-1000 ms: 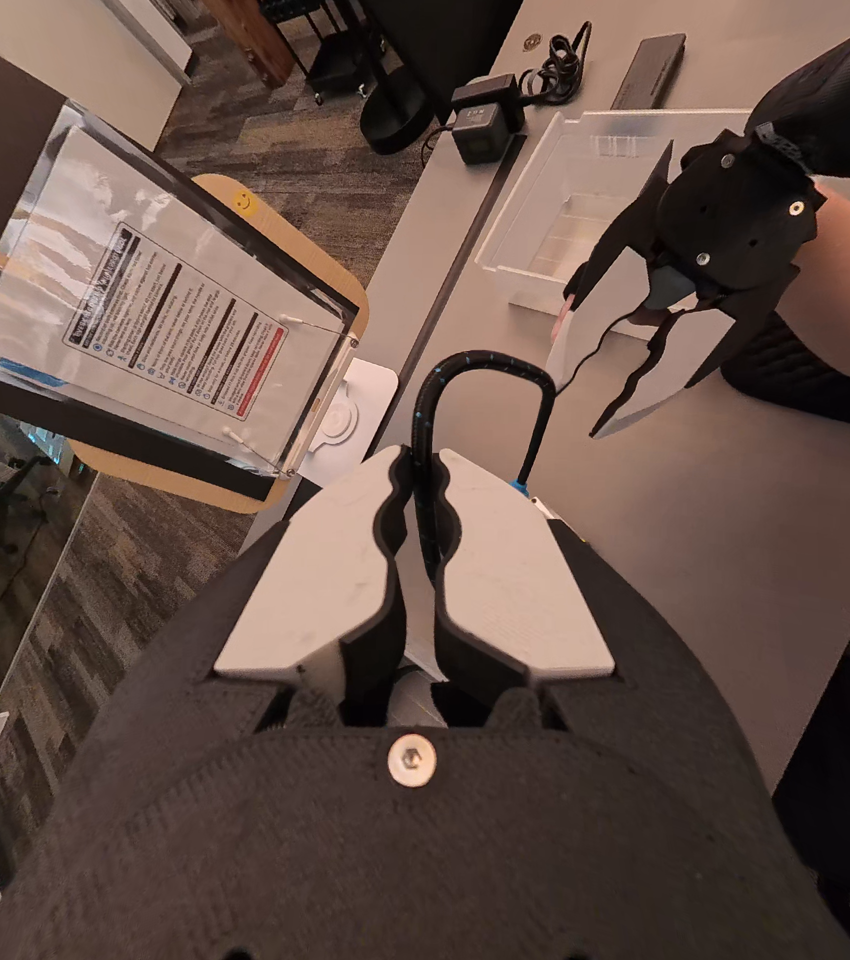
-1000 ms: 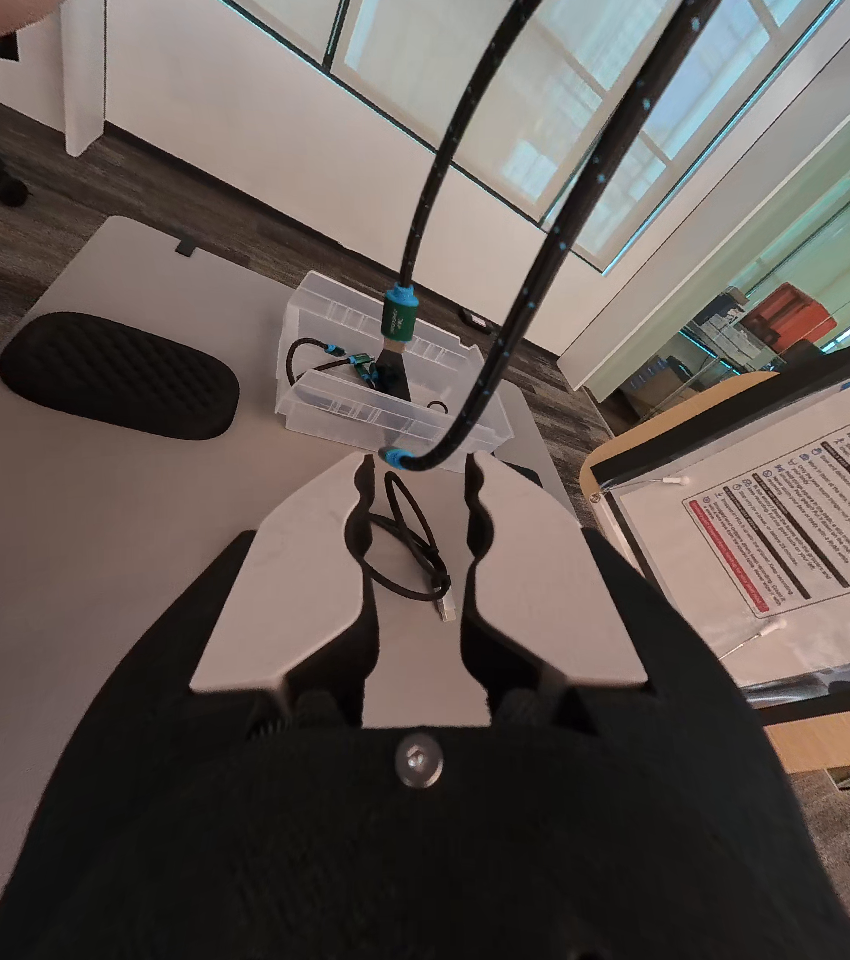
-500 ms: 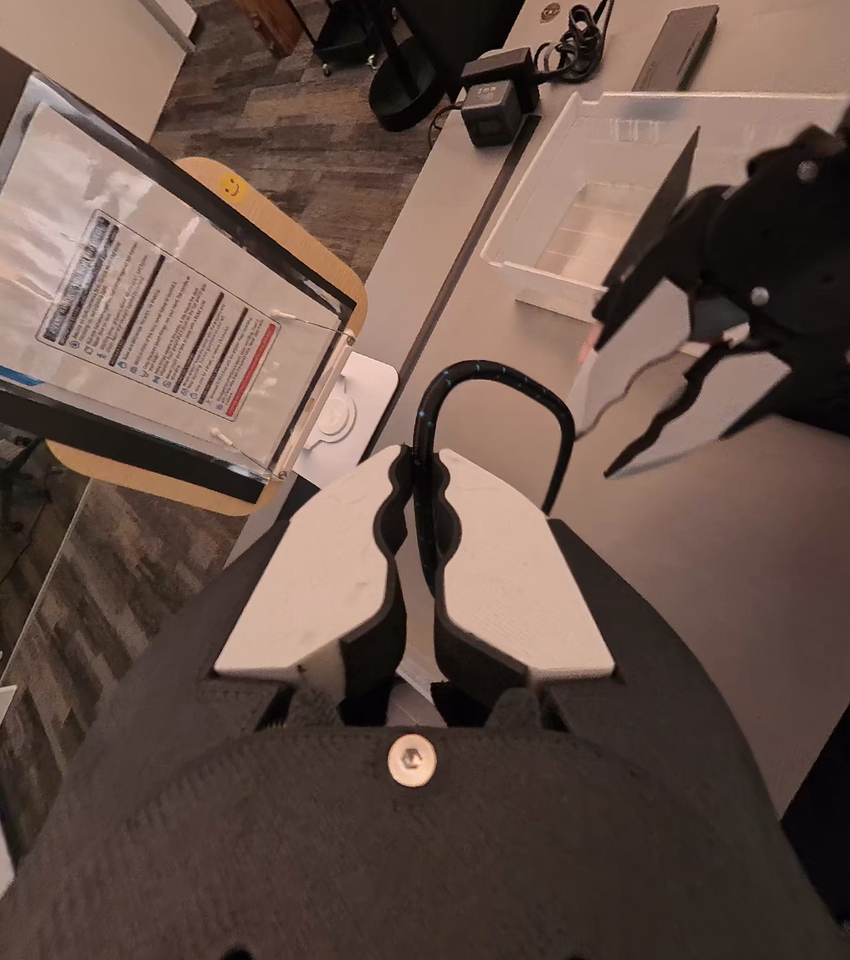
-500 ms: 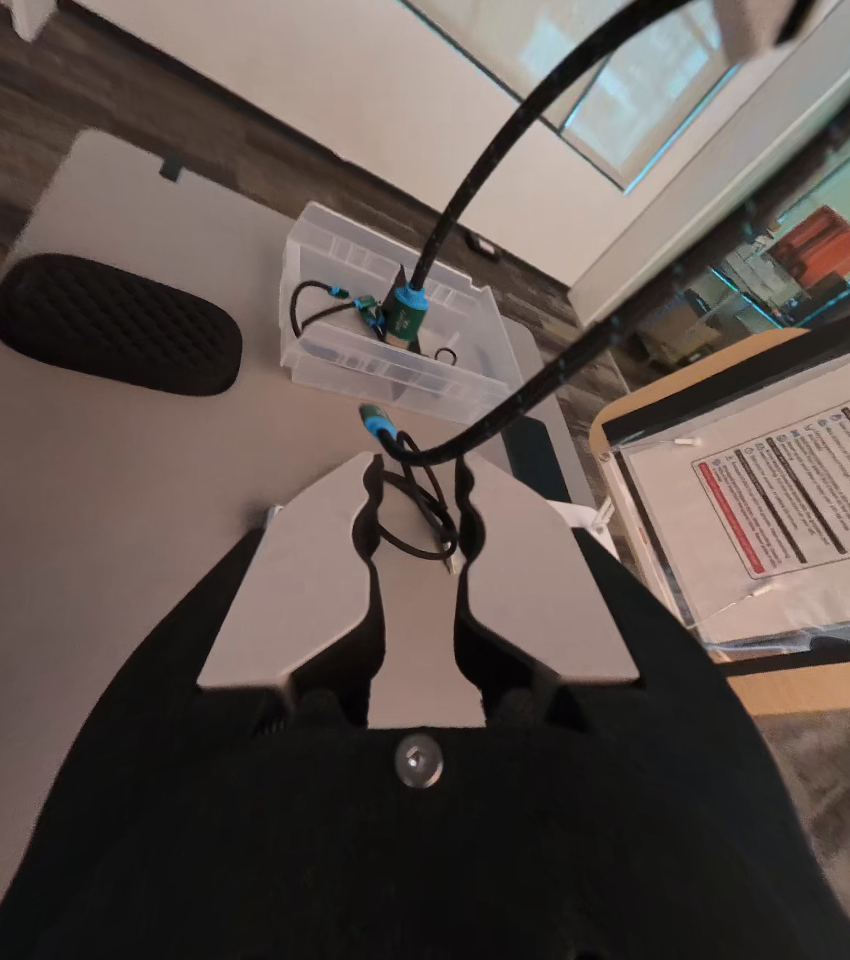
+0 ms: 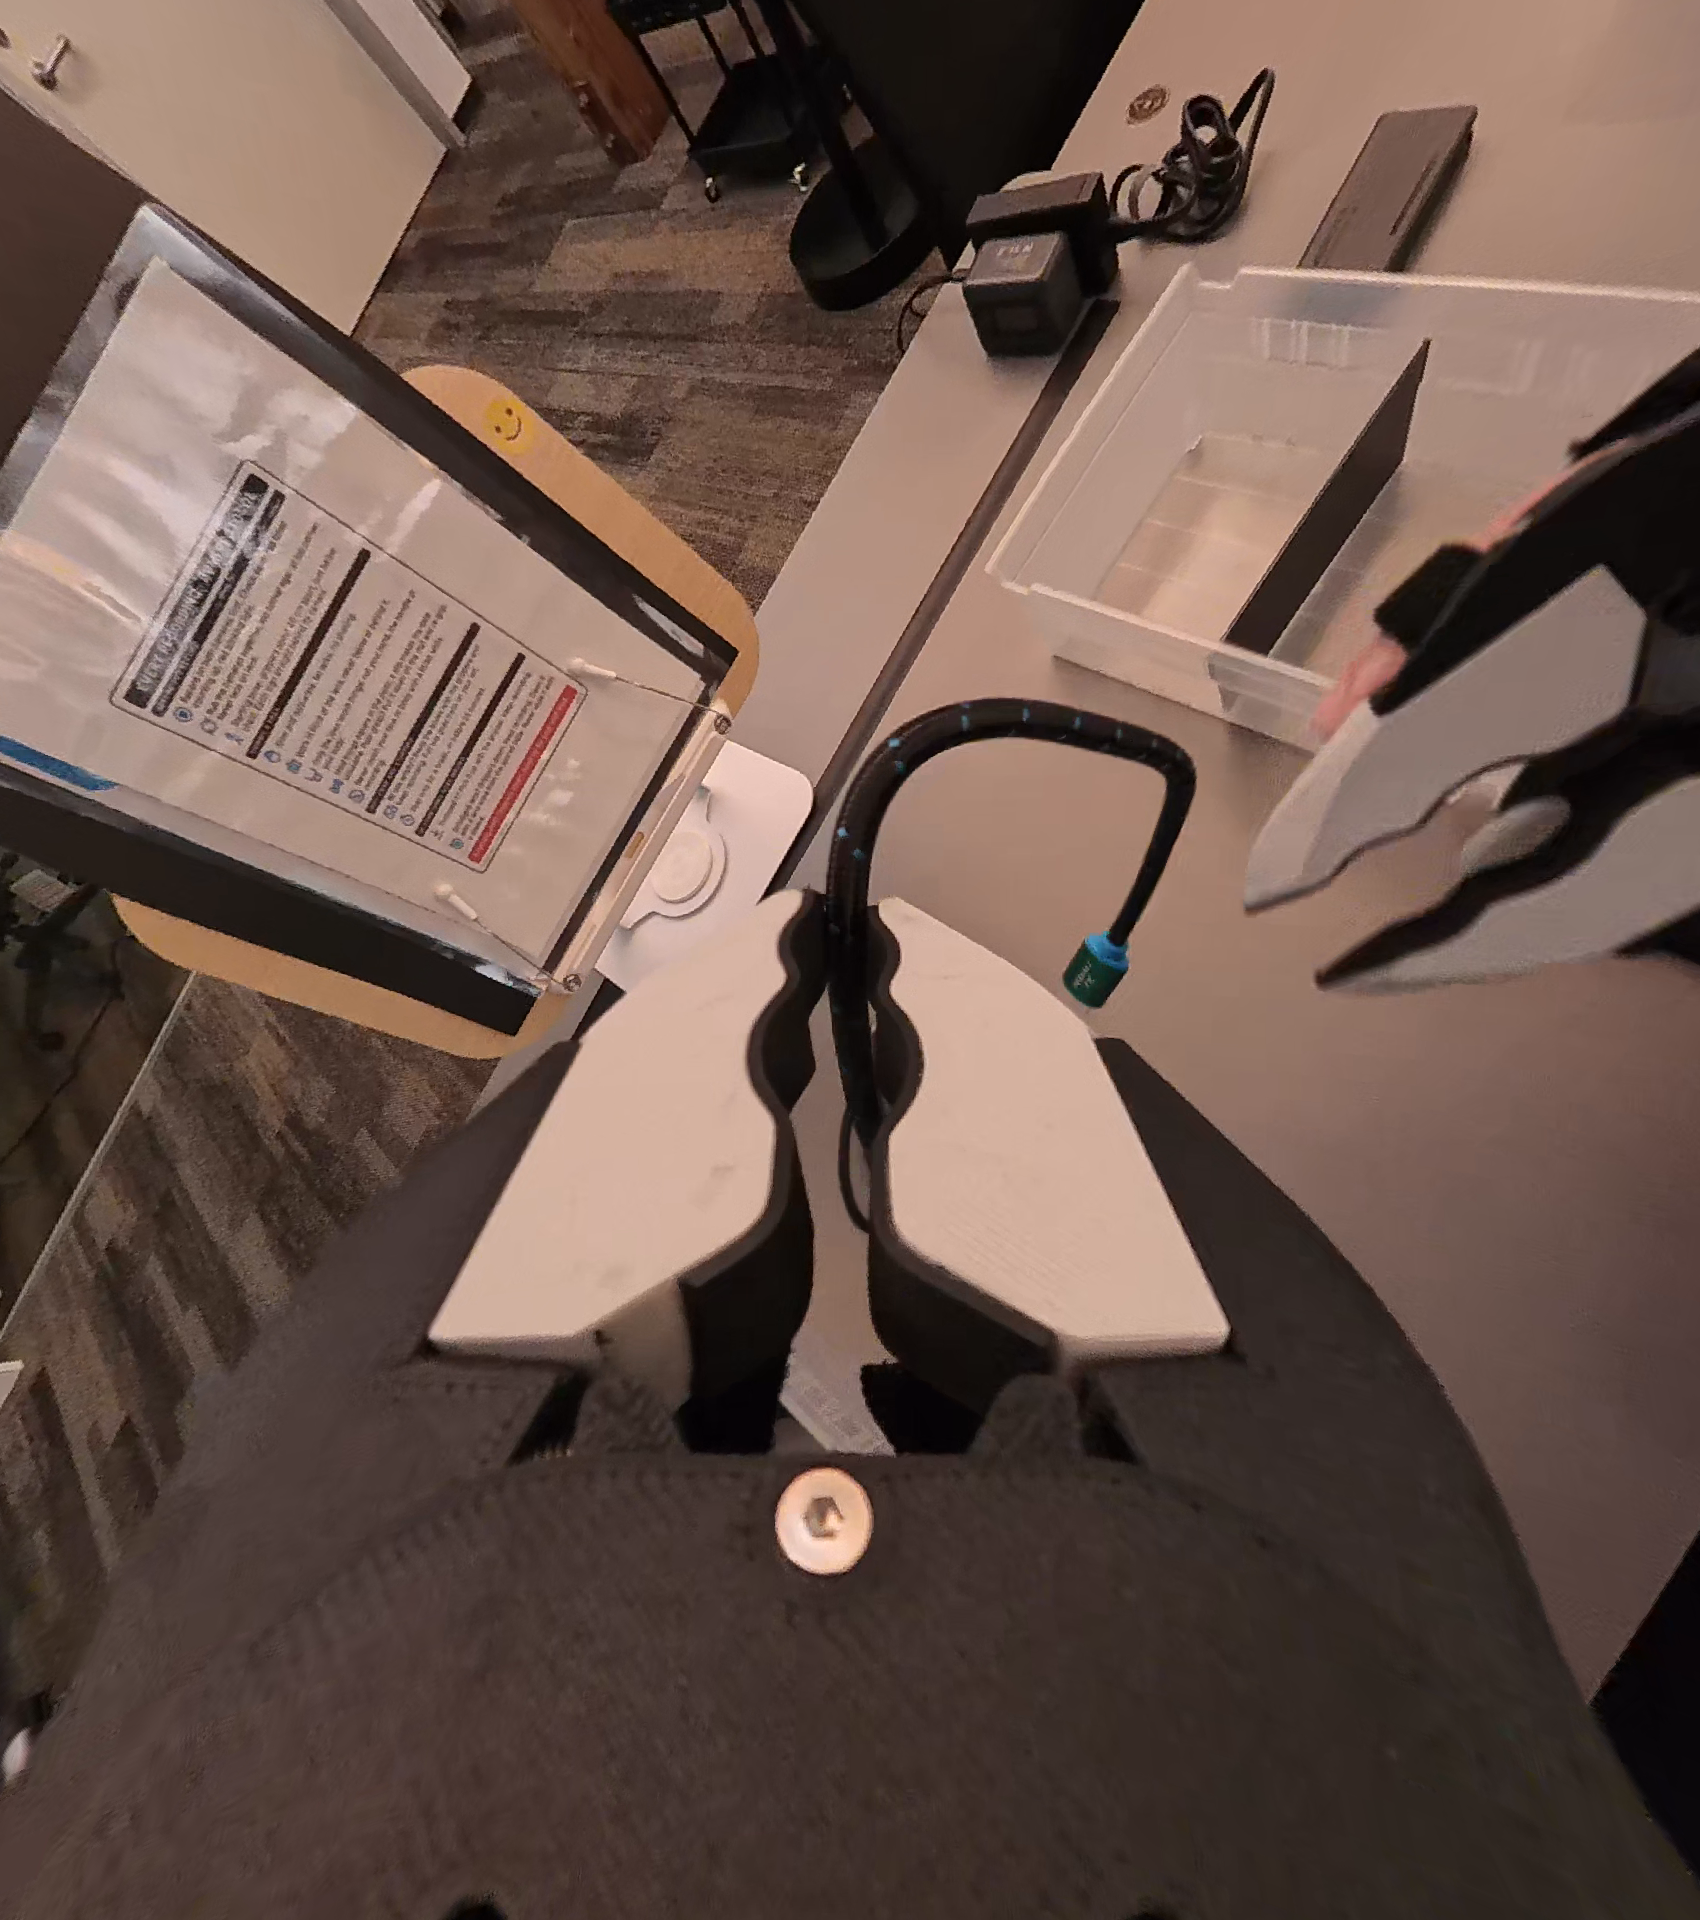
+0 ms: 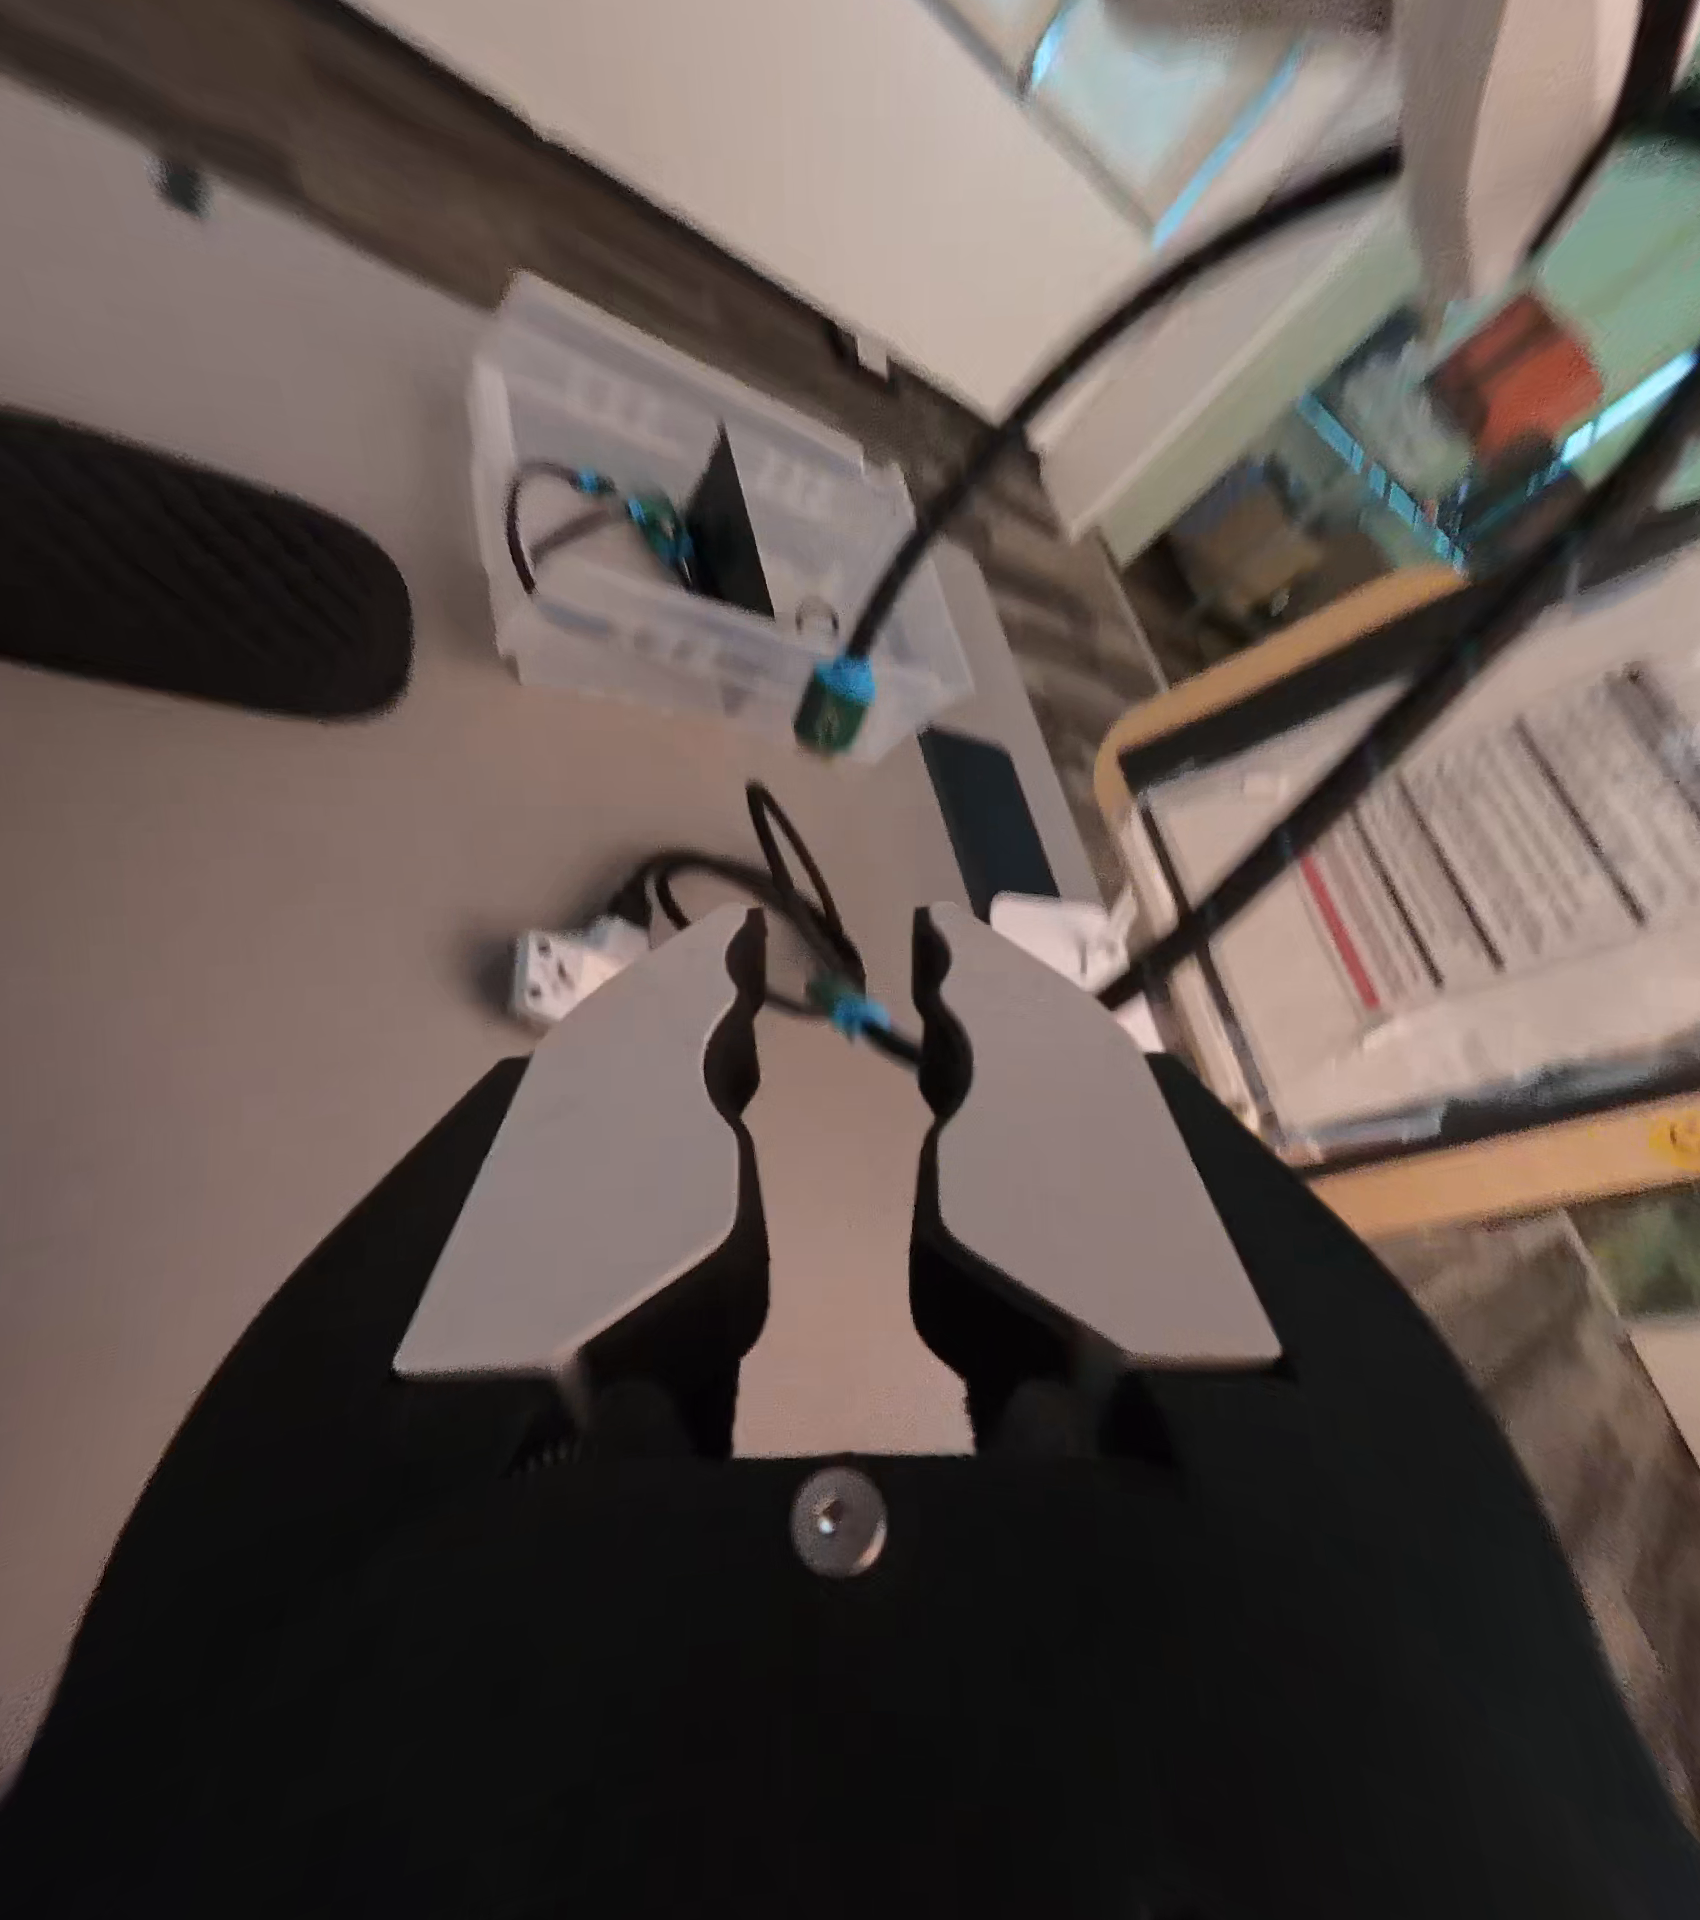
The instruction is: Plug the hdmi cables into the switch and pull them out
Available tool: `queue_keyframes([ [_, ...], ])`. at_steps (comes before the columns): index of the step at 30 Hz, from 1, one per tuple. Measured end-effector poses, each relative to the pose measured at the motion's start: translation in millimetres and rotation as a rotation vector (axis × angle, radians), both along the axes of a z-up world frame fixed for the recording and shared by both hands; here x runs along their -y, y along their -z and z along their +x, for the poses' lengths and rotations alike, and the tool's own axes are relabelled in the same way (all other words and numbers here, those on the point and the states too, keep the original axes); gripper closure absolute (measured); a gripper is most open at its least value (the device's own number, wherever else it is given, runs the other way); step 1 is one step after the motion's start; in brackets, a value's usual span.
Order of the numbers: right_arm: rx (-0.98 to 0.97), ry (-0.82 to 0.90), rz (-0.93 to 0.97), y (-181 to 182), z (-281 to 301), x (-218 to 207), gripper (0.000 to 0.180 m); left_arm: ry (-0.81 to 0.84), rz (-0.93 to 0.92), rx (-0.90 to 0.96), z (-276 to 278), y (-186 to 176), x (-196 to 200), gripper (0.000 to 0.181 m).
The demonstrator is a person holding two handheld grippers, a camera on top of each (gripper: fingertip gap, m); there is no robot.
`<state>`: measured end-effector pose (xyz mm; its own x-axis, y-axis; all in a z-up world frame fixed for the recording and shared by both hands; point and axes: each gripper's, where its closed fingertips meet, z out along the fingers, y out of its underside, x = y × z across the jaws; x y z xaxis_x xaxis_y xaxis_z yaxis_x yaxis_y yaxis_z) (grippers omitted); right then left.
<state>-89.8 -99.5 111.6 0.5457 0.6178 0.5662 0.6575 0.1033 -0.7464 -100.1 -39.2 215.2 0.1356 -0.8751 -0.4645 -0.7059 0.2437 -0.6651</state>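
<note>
Black braided HDMI cable with blue flecks (image 5: pixel 1017 717) sits pinched between the pale fingers of the left gripper (image 5: pixel 838 925), which is closed on it. It arches up past the tips, then drops so its green plug with the blue collar (image 5: pixel 1093 964) hangs pointing down over the grey desk (image 5: pixel 1397 1195). Plug print unreadable. Right gripper (image 6: pixel 833 928) is blurred, parted, holding nothing; white switch box (image 6: pixel 565 961) lies beyond its left fingertip.
</note>
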Motion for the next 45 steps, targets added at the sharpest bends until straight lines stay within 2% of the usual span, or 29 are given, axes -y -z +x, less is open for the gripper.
queue_keyframes([
  [1,-0.036,-0.033,0.020,-5.5,-10.5,1.1,0.151,0.003,-0.009,0.002,2.7,0.5,1.4,0.175],
  [5,-0.167,-0.058,-0.054,-4.7,-46.0,-10.2,0.148,-0.001,-0.037,-0.005,15.0,5.0,6.9,0.175],
  [10,-0.181,0.141,-0.072,13.6,-51.7,-46.5,0.144,-0.015,-0.044,-0.007,27.5,7.7,12.8,0.175],
  [13,-0.193,0.190,-0.121,25.2,-51.1,-56.3,0.145,-0.007,-0.047,-0.004,32.2,7.1,16.4,0.175],
  [16,-0.199,0.219,-0.118,27.6,-47.9,-63.0,0.153,0.004,-0.050,-0.010,34.4,9.2,19.7,0.175],
  [17,-0.192,0.219,-0.109,27.7,-47.3,-64.1,0.167,0.008,-0.052,-0.010,34.7,10.2,20.6,0.175],
  [18,-0.189,0.210,-0.104,27.4,-48.0,-64.3,0.168,0.011,-0.053,-0.005,35.1,10.3,21.3,0.175],
  [20,-0.214,0.188,-0.098,23.5,-49.0,-64.2,0.170,0.036,-0.036,0.025,35.4,6.7,23.7,0.160],
  [22,-0.259,0.149,-0.090,17.0,-48.8,-63.2,0.173,0.024,0.031,0.100,30.2,-8.6,19.2,0.145],
  [23,-0.285,0.131,-0.077,11.9,-46.8,-62.8,0.173,0.018,0.058,0.151,24.7,-19.3,16.7,0.123],
  [24,-0.312,0.116,-0.059,6.0,-43.6,-62.3,0.173,0.019,0.062,0.218,17.6,-30.1,15.7,0.115],
  [28,-0.485,0.035,0.015,-25.6,-26.1,-54.8,0.173,0.072,-0.084,0.540,-23.7,-49.8,12.9,0.110],
  [32,-0.715,-0.066,0.035,-55.0,-8.0,-43.2,0.173,0.208,-0.192,0.752,-53.7,-5.0,19.7,0.114],
  [34,-0.808,-0.119,0.015,-63.5,-4.6,-37.5,0.173,0.189,-0.102,0.764,-50.8,30.5,15.7,0.116],
  [37,-0.916,-0.159,-0.011,-70.0,-2.4,-34.8,0.172,0.135,0.212,0.721,-34.1,65.5,11.6,0.127],
  [39,-0.934,-0.157,-0.034,-67.9,-3.7,-36.8,0.173,0.092,0.441,0.640,-21.3,73.7,10.3,0.130],
  [41,-0.951,-0.156,-0.036,-67.4,-4.7,-38.1,0.173,0.105,0.593,0.557,-7.4,76.8,14.0,0.131],
  [45,-0.972,-0.166,-0.046,-68.0,-6.4,-37.8,0.173,0.093,0.683,0.534,6.1,70.2,7.7,0.142],
])
